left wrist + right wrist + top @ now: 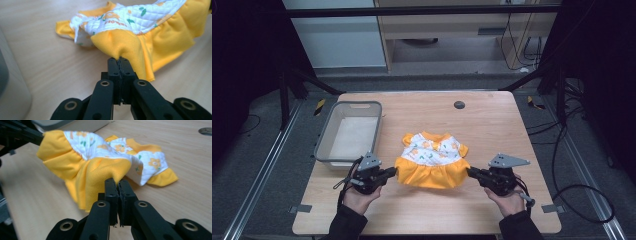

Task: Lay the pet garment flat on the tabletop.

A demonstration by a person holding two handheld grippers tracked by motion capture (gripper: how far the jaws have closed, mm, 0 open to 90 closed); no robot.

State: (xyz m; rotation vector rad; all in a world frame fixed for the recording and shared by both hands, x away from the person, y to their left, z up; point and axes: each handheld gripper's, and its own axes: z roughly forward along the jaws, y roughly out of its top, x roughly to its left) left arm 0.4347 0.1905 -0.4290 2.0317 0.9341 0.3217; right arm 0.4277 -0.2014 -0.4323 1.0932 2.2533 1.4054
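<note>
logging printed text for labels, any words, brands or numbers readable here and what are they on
"flower": orange letters on the white quilted top of the small yellow dress, read in the left gripper view beside an orange flower print; the first letter is partly lost in a fold.
Other prints on the dress are flowers and leaves, not text.
No readable text on the grey bin, the table or either hand-held gripper.

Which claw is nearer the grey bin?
The left claw, pinching the little dress's yellow skirt on the side by the grey bin; the right claw holds the far side.

Soft cloth dress (432, 159), matt wood table (492, 120)
</note>
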